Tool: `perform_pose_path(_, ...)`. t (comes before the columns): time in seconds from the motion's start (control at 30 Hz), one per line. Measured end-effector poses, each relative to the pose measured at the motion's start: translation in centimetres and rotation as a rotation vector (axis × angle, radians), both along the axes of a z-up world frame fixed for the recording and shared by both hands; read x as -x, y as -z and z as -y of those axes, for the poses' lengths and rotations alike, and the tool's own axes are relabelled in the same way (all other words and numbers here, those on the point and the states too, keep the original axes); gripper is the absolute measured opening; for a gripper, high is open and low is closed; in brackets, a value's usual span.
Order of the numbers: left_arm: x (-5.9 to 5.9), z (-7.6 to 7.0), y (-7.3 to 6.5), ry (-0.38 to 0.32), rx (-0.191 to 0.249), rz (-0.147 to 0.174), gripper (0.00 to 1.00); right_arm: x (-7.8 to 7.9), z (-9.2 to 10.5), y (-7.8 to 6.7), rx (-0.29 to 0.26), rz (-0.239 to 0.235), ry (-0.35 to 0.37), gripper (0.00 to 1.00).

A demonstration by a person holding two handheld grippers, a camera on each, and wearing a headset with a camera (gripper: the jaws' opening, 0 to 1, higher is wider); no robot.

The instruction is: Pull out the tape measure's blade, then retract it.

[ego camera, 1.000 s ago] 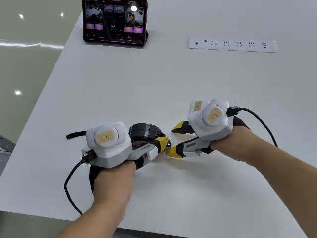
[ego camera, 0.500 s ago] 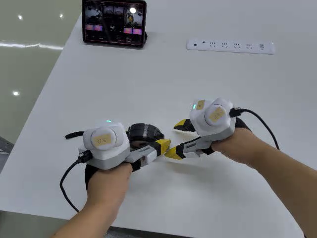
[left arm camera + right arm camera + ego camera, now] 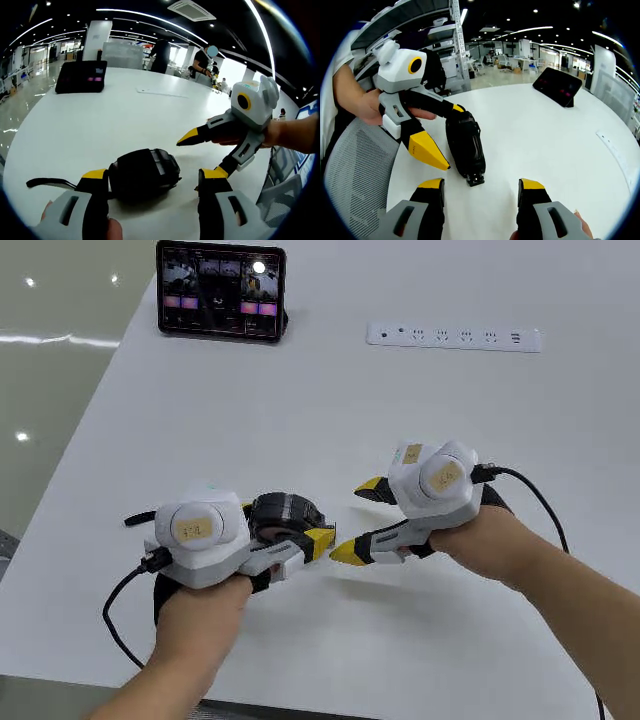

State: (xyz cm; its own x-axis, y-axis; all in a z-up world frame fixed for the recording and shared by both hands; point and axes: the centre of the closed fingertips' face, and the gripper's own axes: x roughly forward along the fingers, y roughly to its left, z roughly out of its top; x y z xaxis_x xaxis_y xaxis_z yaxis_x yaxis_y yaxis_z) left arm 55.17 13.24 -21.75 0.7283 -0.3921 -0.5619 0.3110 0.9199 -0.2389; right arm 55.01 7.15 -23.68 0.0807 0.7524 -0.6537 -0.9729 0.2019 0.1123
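Note:
A black tape measure (image 3: 285,512) lies on the white table (image 3: 300,410), its blade retracted and a black strap (image 3: 47,182) trailing from it. My left gripper (image 3: 305,522) is open and straddles the case, one yellow-tipped jaw on each side; in the left gripper view the tape measure (image 3: 145,172) sits between the jaws. My right gripper (image 3: 357,520) hovers just right of it, open and holding nothing, pointing at the case end. In the right gripper view the tape measure (image 3: 465,142) lies ahead of the open right gripper (image 3: 482,183).
A tablet (image 3: 220,290) stands at the table's far left and a white power strip (image 3: 452,337) lies at the far right. Black cables run from both grippers. The table's left edge (image 3: 90,430) drops to a glossy floor. People stand in the far background.
The right gripper has drawn a little away to the right, so the gap between the two grippers' tips has widened. The left gripper stays around the tape measure. The head camera has shifted.

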Motion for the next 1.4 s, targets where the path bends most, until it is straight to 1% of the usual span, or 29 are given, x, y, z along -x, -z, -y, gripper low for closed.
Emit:
perform_pose_path(0.17, 0.2, 0.0, -0.2, 0.02, -0.015, 0.01, 0.7, 0.2, 0.7, -0.5, -0.007, 0.002, 0.018, 0.58)
perform_pose_path(0.5, 0.8, 0.2, -1.1, 0.077, -0.032, 0.048, 0.75, 1.2, 2.1, -1.5, -0.055, 0.013, 0.08, 0.6)
perform_pose_path(0.57, 0.9, 0.1, -1.3, 0.087, -0.04, 0.053, 0.76, 1.5, 2.4, -1.8, -0.067, 0.018, 0.095, 0.61)
perform_pose_path(0.63, 1.1, 0.0, -1.5, 0.09, -0.038, 0.058, 0.77, 1.8, 2.8, -2.0, -0.072, 0.021, 0.107, 0.63)
perform_pose_path(0.7, 1.2, -0.1, -1.6, 0.095, -0.049, 0.066, 0.78, 1.9, 3.2, -2.3, -0.081, 0.027, 0.129, 0.64)
perform_pose_path(0.73, 1.2, -0.2, -1.7, 0.097, -0.052, 0.066, 0.79, 1.9, 3.4, -2.4, -0.083, 0.028, 0.131, 0.65)
perform_pose_path(0.83, 1.4, -0.2, -1.9, 0.106, -0.049, 0.073, 0.82, 2.1, 3.9, -2.9, -0.103, 0.024, 0.151, 0.67)
perform_pose_path(0.9, 1.6, -0.2, -2.1, 0.118, -0.06, 0.081, 0.84, 2.3, 4.4, -2.9, -0.096, 0.029, 0.155, 0.68)
perform_pose_path(1.07, 2.2, -0.4, -2.2, 0.147, -0.082, 0.09, 0.86, 2.7, 5.2, -3.4, -0.105, 0.035, 0.177, 0.71)
perform_pose_path(1.1, 2.3, -0.4, -2.3, 0.149, -0.084, 0.089, 0.86, 2.7, 5.3, -3.4, -0.106, 0.037, 0.181, 0.72)
perform_pose_path(1.17, 2.5, -0.4, -2.5, 0.156, -0.072, 0.093, 0.87, 2.8, 5.7, -3.5, -0.109, 0.039, 0.192, 0.73)
perform_pose_path(1.23, 2.7, -0.6, -2.6, 0.158, -0.075, 0.093, 0.88, 3.0, 6.0, -3.7, -0.113, 0.04, 0.202, 0.74)
perform_pose_path(1.27, 2.7, -0.7, -2.8, 0.158, -0.067, 0.094, 0.88, 3.1, 6.1, -3.7, -0.115, 0.038, 0.205, 0.75)
perform_pose_path(1.3, 2.8, -0.6, -3.1, 0.157, -0.049, 0.099, 0.88, 3.4, 6.2, -3.8, -0.116, 0.036, 0.209, 0.75)
perform_pose_path(1.37, 3.0, -0.7, -3.2, 0.161, -0.055, 0.1, 0.89, 3.6, 6.4, -3.9, -0.118, 0.038, 0.215, 0.77)
perform_pose_path(1.4, 3.3, -0.7, -3.2, 0.175, -0.069, 0.1, 0.89, 3.7, 6.6, -3.9, -0.119, 0.037, 0.22, 0.78)
